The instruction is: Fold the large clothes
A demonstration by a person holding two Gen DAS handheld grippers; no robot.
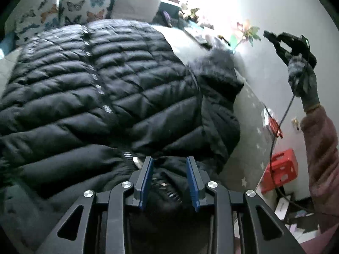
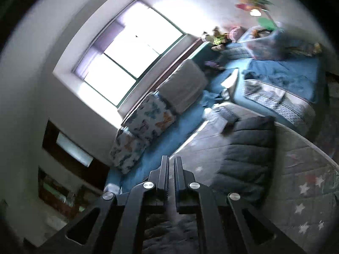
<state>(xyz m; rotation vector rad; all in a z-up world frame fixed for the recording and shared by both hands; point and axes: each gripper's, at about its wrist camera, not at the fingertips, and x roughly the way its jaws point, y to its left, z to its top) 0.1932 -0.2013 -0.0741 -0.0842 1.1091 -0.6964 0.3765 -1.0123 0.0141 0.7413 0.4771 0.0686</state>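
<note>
The black puffer jacket (image 1: 110,89) lies spread on the grey star-print mat (image 1: 250,114); it looks bulky, soft and slippery, so I would judge a hem or sleeve edge the best place to pinch. The left gripper (image 1: 170,182) sits partly open with jacket fabric between its fingers, though whether it truly grips is unclear. The right gripper (image 2: 171,169) is raised well clear, nearly closed and holding nothing.
</note>
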